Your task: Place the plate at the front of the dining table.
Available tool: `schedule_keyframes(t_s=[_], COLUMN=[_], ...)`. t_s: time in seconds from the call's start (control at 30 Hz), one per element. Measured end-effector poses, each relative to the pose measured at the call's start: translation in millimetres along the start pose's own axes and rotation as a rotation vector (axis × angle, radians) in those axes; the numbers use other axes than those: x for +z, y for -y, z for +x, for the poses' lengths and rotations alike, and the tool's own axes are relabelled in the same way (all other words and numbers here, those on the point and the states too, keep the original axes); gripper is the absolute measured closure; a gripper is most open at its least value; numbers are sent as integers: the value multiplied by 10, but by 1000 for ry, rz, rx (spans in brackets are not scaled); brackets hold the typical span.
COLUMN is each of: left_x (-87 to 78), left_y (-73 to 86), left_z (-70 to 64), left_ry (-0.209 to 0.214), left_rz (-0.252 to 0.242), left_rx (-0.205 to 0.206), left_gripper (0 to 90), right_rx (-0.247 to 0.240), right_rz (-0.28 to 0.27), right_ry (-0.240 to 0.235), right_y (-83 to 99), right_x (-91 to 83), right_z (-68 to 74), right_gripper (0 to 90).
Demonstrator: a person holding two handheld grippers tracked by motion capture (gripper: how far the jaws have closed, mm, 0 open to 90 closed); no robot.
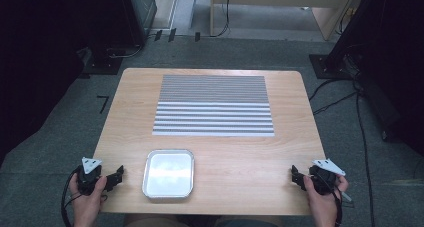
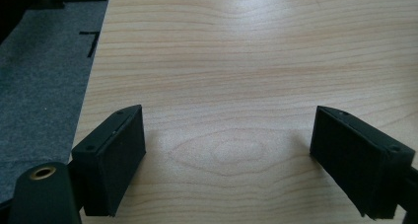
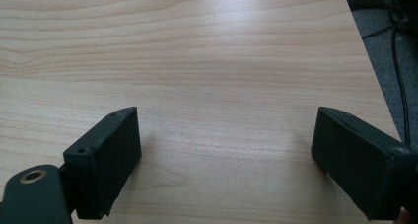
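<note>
My left gripper (image 1: 114, 177) rests low over the near left corner of the wooden table (image 1: 225, 157), held in a hand. In the left gripper view my left gripper (image 2: 226, 155) is open, its jaws wide apart with bare wood between them. My right gripper (image 1: 300, 178) sits at the near right corner, also held in a hand. The right gripper view has my right gripper (image 3: 224, 155) open over bare wood too. A shiny, empty metal tray (image 1: 168, 174) lies near the front edge, just right of the left gripper. A grey striped mat (image 1: 213, 105) covers the far middle of the table.
The table's left edge (image 2: 91, 86) drops to grey carpet beside my left gripper, and its right edge (image 3: 367, 56) runs close to my right gripper. Cables (image 1: 362, 132) trail on the floor at the right. Dark equipment stands around the far side.
</note>
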State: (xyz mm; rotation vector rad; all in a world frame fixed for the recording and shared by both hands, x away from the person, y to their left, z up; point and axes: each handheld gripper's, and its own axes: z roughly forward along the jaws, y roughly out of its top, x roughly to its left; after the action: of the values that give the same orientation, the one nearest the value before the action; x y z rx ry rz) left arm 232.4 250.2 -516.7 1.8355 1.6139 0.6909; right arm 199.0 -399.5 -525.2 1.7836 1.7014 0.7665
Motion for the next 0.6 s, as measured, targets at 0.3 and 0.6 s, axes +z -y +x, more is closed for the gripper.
schedule_keyframes(t_s=[0.3, 0.6], left_x=[-84, -151], left_y=[-68, -101], left_z=[43, -1], left_ry=[17, 32], left_rz=[-51, -72], left_rx=[-68, -63], left_gripper=[133, 133], right_rx=[21, 64], right_rz=[7, -33], right_ry=[0, -20], right_y=[0, -67], right_x=[-27, -113], right_z=[10, 88], right_gripper=[126, 126])
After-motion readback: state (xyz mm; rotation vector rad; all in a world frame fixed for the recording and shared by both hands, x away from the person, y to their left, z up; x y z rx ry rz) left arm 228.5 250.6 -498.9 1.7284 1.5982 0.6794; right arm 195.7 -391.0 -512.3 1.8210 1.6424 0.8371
